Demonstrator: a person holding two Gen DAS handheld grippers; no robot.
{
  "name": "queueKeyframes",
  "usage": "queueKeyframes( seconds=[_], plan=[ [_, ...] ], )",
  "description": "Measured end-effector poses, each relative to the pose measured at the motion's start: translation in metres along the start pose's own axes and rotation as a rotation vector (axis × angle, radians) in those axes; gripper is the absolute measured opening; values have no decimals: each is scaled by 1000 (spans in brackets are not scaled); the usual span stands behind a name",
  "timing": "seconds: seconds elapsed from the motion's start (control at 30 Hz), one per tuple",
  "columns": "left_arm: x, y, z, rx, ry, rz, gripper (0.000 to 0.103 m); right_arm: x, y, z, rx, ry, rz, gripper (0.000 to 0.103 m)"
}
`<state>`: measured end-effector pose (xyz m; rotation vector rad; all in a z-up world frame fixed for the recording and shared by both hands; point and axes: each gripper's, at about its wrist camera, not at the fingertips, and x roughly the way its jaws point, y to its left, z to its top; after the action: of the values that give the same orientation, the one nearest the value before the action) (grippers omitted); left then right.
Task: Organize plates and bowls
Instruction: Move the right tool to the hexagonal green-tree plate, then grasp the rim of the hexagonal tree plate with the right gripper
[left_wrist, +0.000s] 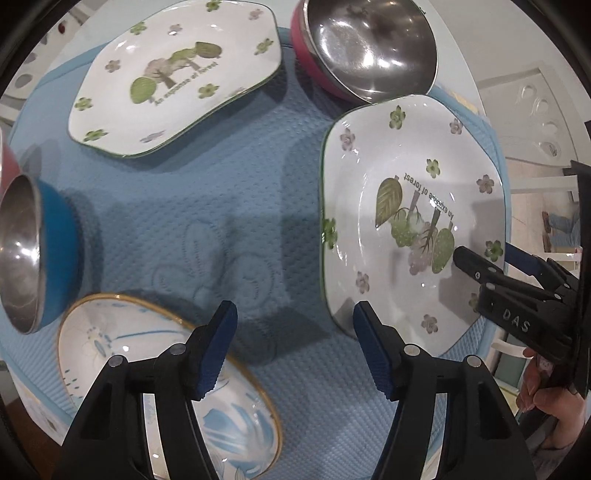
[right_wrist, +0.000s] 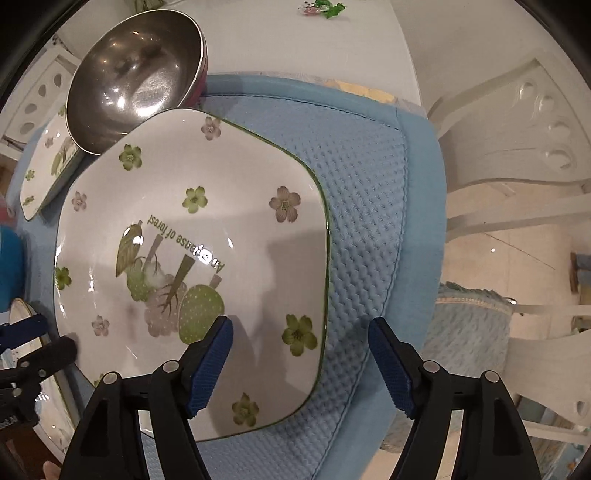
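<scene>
A blue quilted mat (left_wrist: 229, 192) covers the white table (right_wrist: 280, 40), and the dishes are spread out over it. The left gripper (left_wrist: 295, 345) hangs above the bare middle of the mat with its fingers spread wide, nothing between them. Just under its left finger sits a white bowl with a gold rim and blue brushwork (left_wrist: 110, 332). Further left, at the mat's edge, a steel bowl with a blue outside (left_wrist: 33, 251) lies tipped on its side, and a sliver of something red shows above it — too little to tell what.

At the far side a square plate with green trees and flowers (left_wrist: 173, 77) lies flat. Beside it a steel bowl with a pink outside (left_wrist: 369, 48) leans on its side, its rim touching the corner of a second flowered plate (right_wrist: 192, 258) on the right of the mat.

The right gripper (right_wrist: 300, 363) hovers over that second plate's near edge, fingers wide apart — the left finger over the plate, the right finger over the mat beyond the rim. Neither finger grips it. White chairs (right_wrist: 517, 155) stand past the table.
</scene>
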<state>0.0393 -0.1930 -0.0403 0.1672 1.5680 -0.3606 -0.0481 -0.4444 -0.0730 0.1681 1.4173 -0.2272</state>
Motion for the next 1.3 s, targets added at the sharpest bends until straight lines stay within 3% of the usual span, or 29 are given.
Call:
queueKeyframes(
  seconds=[0.3, 0.43, 1.17, 1.3],
  plan=[
    [39, -49, 39, 32, 23, 22, 64, 10, -2, 9, -6, -34, 75, 96],
    [51, -61, 52, 17, 22, 17, 69, 13, -1, 13, -43, -56, 94, 101],
    [61, -69, 125, 53, -53, 23, 74, 13, 10, 29, -102, -107, 118, 103],
    [55, -70, 111, 66, -89, 33, 75, 11, 12, 28, -92, -117, 121, 103]
  ],
)
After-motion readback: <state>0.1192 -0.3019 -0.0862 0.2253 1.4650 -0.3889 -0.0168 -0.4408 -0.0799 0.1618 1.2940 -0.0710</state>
